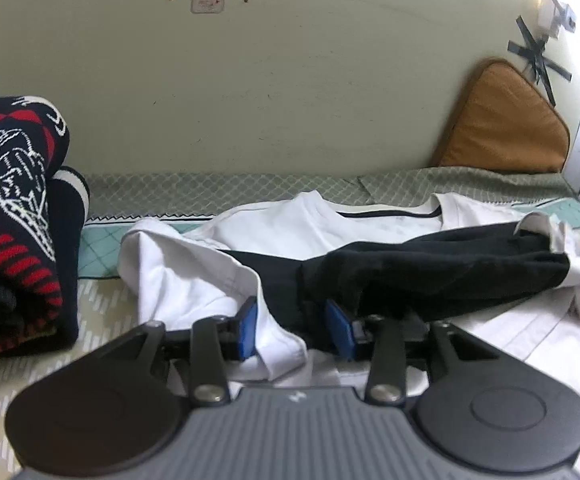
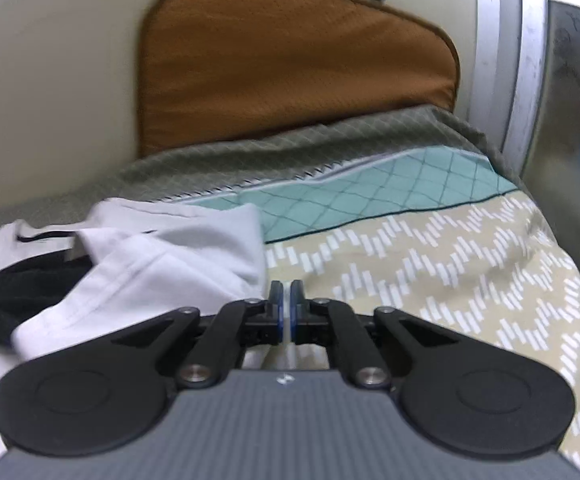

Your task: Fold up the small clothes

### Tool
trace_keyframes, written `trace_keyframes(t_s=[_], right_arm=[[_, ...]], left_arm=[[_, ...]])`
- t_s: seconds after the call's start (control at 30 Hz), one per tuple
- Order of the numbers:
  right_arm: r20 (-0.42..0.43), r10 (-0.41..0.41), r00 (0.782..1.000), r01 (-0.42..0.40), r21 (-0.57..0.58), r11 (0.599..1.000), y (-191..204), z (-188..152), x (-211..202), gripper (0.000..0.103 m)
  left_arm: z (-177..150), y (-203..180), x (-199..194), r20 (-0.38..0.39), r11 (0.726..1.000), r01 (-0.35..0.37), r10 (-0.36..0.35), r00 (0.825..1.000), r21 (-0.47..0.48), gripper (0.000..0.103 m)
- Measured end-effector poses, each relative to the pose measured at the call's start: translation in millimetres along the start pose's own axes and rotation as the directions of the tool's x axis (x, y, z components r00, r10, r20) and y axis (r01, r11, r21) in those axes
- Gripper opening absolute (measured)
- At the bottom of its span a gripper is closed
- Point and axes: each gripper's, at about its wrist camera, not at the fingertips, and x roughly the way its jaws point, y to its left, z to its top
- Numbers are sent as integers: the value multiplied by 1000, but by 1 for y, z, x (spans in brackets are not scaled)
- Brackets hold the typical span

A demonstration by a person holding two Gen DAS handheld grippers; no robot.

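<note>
A small white garment (image 1: 306, 224) with a dark-trimmed neckline lies crumpled on the bed, and black fabric (image 1: 430, 272) lies across its front. My left gripper (image 1: 294, 330) is at its near edge. A bunched fold of white and black cloth fills the gap between the blue pads (image 1: 247, 332), which press on it. In the right wrist view the garment's white sleeve end (image 2: 161, 268) reaches my right gripper (image 2: 286, 300). Its pads stand almost together, with a thin pale strip of that cloth in the slit.
A folded dark sweater (image 1: 13, 220) with red and white pattern sits at the left. A brown cushion (image 2: 290, 64) leans on the wall behind. The patterned bedsheet (image 2: 450, 264) spreads to the right, ending at a metal frame (image 2: 530, 80).
</note>
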Motion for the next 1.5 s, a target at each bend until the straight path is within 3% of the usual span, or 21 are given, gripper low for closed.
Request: trace_keyframes(t_s=[0.07,0.1,0.2,0.3,0.4,0.5,0.63,0.7,0.77,0.83,0.9,0.93,0.97,1.0,1.03,1.07,1.2,1.3,1.5], right_arm=[[20,38,999,-38,6,999,-4,-3,-19,42],[36,56,998,-56,14,998,-7,-5,-30,47],[46,127,991,-129,25,991,-19,-14,-61,49],[34,192,981,-194,45,980,-34,-30,-88,59],[3,253,968,-251,116,961,-55,-51,-106,63],[-32,329,944,-314,224,922,-71,-72,-115,63],[-53,415,908,-376,334,865,-79,-91,-116,63],[-56,441,896,-394,361,845,-77,-96,-111,64],[-42,444,895,-405,342,848,-69,-95,-108,63],[-42,460,887,-425,316,848,-62,-93,-101,64],[-44,473,880,-441,292,848,-46,-89,-95,64],[-50,474,879,-446,266,855,-37,-88,-93,56],[-77,473,878,-446,228,865,-25,-88,-90,34],[-93,442,892,-421,182,889,-16,-88,-89,23],[-102,396,912,-383,127,915,-7,-88,-91,15],[-106,391,914,-381,103,919,-4,-86,-94,10],[-70,406,911,-404,40,914,-6,-79,-125,9],[-69,427,902,-430,-28,903,-6,-74,-160,8],[-160,433,887,-455,-147,878,-8,-97,-208,8]], left_arm=[[6,8,-13,30,999,15,-13,999,-40,43],[8,14,-22,57,998,13,-9,998,-66,48],[12,31,-50,93,990,0,14,996,-143,52],[-3,49,-80,94,982,19,-1,996,-188,59],[-33,58,-105,38,983,-4,11,999,-181,65],[-61,64,-121,-42,981,-18,10,999,-191,90],[-91,69,-133,-150,965,25,-66,986,-263,91],[-97,59,-137,-158,963,45,-90,983,-267,91],[-96,49,-135,-144,968,48,-86,986,-248,88],[-96,39,-126,-139,970,41,-76,987,-238,75],[-94,30,-117,-130,979,18,-45,990,-204,53],[-94,24,-114,-126,983,-26,3,992,-181,32],[-92,20,-113,-130,985,-55,34,991,-162,18],[-91,19,-112,-141,985,-50,27,990,-163,10],[-89,23,-114,-138,980,-36,9,990,-194,10],[-90,28,-118,-131,977,-25,-3,991,-213,10],[-85,43,-149,-81,966,31,-54,995,-259,9],[-81,46,-183,-52,972,20,-33,998,-233,8],[-107,37,-217,-108,984,14,-33,994,-176,9]])
